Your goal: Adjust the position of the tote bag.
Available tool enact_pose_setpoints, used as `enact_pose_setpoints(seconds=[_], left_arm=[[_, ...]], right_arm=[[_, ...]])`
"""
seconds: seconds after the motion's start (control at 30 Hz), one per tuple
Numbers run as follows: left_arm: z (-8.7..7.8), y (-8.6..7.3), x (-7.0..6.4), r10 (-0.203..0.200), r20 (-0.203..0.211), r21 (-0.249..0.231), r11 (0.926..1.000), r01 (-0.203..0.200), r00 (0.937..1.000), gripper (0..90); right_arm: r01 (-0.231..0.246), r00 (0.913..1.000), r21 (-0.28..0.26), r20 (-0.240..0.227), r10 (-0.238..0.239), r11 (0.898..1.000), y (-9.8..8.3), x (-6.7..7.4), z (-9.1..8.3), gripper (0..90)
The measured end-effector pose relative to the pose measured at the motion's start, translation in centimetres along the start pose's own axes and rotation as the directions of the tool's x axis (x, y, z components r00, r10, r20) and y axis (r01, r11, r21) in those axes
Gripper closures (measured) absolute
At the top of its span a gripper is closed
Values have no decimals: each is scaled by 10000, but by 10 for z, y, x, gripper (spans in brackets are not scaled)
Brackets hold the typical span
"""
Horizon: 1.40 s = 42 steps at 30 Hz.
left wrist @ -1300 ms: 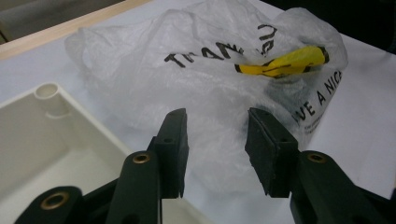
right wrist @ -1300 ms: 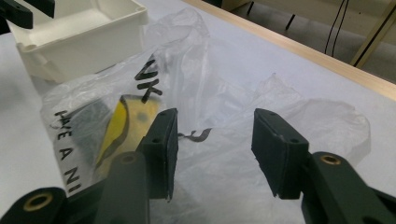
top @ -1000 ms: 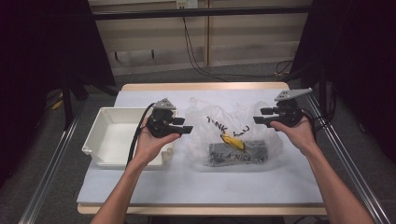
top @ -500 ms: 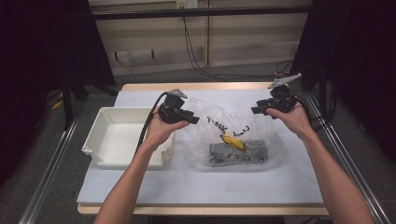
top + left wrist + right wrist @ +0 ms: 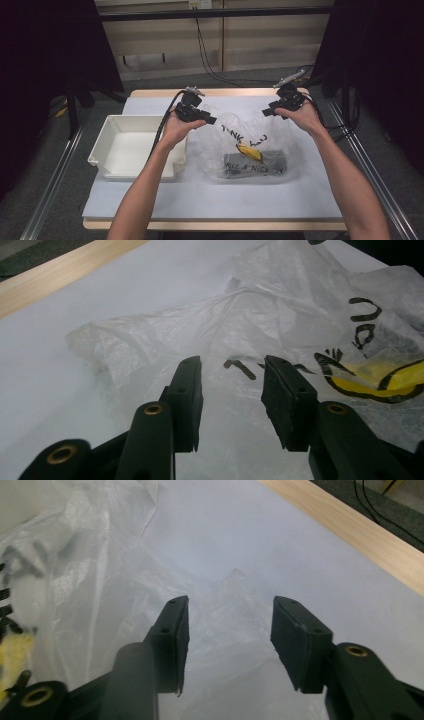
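Observation:
A clear plastic bag (image 5: 250,145) with black lettering and a yellow smiley print (image 5: 248,150) lies on the white table, with a dark flat object (image 5: 260,162) inside it. My left gripper (image 5: 210,120) hovers at the bag's far left corner. Its jaws have just been closing a little but stand open over the crumpled film (image 5: 280,315), which no pad presses. My right gripper (image 5: 267,111) is at the far right corner. Its jaws have just been opening and stand open above a raised fold of the bag (image 5: 235,587), not pinching it.
A white bin (image 5: 130,145) with nothing in it sits left of the bag, next to my left forearm. The table's wooden far edge (image 5: 225,92) runs just beyond both grippers. White tabletop (image 5: 200,200) stretches in front of the bag.
Both hands have moved away from the person, to the bag's far corners. The left gripper went right, the right gripper went left. The bag lies as before.

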<state>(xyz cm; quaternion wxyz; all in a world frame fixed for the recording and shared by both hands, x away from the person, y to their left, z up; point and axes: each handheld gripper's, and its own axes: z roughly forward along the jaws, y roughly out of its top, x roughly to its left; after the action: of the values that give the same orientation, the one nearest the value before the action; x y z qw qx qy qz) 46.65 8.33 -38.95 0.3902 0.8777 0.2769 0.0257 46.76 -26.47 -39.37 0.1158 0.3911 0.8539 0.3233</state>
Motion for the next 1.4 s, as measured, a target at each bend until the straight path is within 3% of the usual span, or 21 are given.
enact_pose_setpoints(seconds=[0.1, 0.2, 0.37, 0.43, 0.53, 0.6, 0.7, 0.77, 0.93, 1.13, 1.4], left_arm=[[4, -2, 2, -76, 5, 17, 10000, 76, 10000, 587], [4, -4, 3, 137, -31, 169, 9998, -137, 9999, 585], [3, -7, 4, -45, -41, 152, 9999, 45, 10000, 569], [3, -7, 7, 96, -19, 227, 9997, -95, 10000, 561], [5, -7, 9, -183, -10, -40, 9998, 183, 9998, 549], [6, -8, 12, -227, 92, 57, 9997, 227, 9997, 504], [8, -10, 15, -269, 115, 179, 9995, 267, 9996, 464], [9, -10, 17, -312, 75, 275, 9991, 309, 9995, 457], [9, -10, 17, -341, -38, 264, 9991, 341, 9994, 432], [12, -11, 22, -531, -125, 303, 9981, 535, 9985, 385], [20, -14, 27, -812, -254, 393, 9958, 822, 9964, 375]], right_arm=[[88, 10000, 231, 31, -89, 9997, 5, -4, 10, 466], [-118, 9999, 400, 9, 118, 9991, 7, -6, 18, 422], [-440, 9990, 718, -72, 446, 9964, 3, -10, 36, 362], [-439, 9989, 885, -96, 450, 9951, 3, -8, 43, 358], [-411, 9990, 1096, -119, 426, 9931, 1, -5, 50, 359], [-400, 9990, 1274, -139, 421, 9911, 0, -4, 54, 366], [-433, 9976, 1364, -476, 502, 9897, -2, -4, 58, 380], [-403, 9974, 1709, -525, 500, 9845, -4, -2, 64, 430], [-265, 9957, 1970, -815, 433, 9800, -6, 3, 73, 568], [-142, 9922, 1842, -1189, 366, 9828, -6, 6, 70, 877], [-160, 9913, 1178, -1280, 312, 9929, -2, 7, 58, 900]])
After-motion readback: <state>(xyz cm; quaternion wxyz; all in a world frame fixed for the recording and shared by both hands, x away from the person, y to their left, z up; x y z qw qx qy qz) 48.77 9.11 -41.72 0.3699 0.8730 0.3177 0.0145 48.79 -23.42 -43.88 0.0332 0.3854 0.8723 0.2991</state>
